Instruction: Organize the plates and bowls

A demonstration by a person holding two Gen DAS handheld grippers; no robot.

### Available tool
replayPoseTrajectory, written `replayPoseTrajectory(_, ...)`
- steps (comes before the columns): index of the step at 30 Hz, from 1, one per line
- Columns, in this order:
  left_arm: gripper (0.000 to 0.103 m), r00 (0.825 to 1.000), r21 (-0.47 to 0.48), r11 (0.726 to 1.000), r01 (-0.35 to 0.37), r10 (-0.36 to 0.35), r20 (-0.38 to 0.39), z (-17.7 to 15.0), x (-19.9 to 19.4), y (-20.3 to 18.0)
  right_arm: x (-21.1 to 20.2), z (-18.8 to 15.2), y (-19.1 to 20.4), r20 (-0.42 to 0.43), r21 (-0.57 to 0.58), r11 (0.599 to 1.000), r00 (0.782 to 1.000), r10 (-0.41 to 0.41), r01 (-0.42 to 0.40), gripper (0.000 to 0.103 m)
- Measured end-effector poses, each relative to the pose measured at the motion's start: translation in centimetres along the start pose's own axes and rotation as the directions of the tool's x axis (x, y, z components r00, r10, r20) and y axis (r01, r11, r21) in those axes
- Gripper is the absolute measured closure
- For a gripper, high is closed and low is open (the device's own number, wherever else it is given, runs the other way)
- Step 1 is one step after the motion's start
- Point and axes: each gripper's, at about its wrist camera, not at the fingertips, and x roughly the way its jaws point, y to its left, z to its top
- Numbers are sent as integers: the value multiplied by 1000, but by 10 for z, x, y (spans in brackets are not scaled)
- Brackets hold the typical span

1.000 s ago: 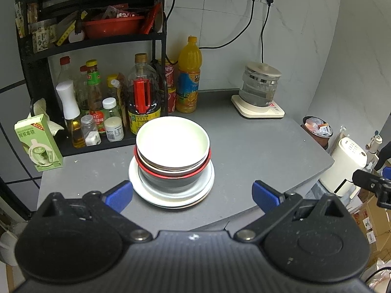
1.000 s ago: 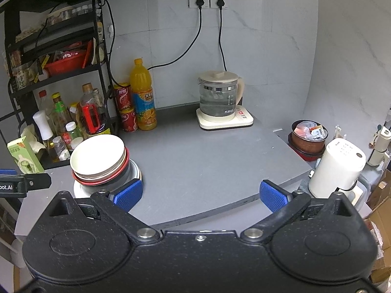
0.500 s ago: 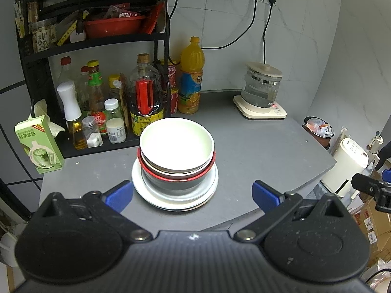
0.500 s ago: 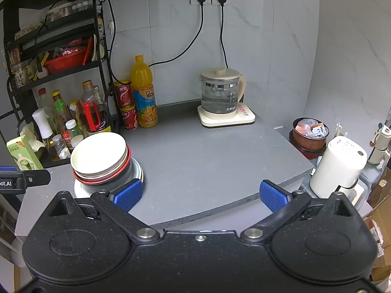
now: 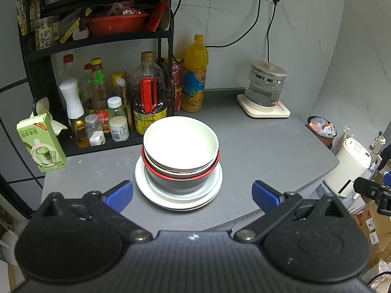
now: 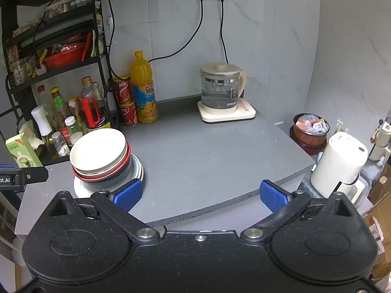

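Left gripper (image 5: 192,193): jaws wide, holding nothing; it hangs at the near edge of the desk (image 5: 268,151), facing the stack straight on.
Right gripper (image 6: 200,193): jaws wide, empty; the stack sits off to its left, just past the left blue pad.
Stack: white bowl (image 5: 180,142) nested on top, a red-rimmed bowl (image 5: 180,174) under it with another rim showing between them, all resting on white plates (image 5: 178,195) at the front left of the desk.
Change: over the last second the stack sits slightly further from the left gripper and more centred; the dishes themselves lie the same, and the right view barely shifts.
Meaning: bowls and plates already lie gathered in one pile, as the task would leave them; equally this could be a pile waiting to be sorted.
Surroundings: bottles (image 5: 149,97) on the rack behind, kettle (image 5: 265,89) at the far right.
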Motion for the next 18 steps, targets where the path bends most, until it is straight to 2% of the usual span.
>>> replayPoseTrajectory(18,0,1000,20,1000,5,-5,-11,5,9,-6,5,0,-3,-13,10,1000,1000,-6,6,0)
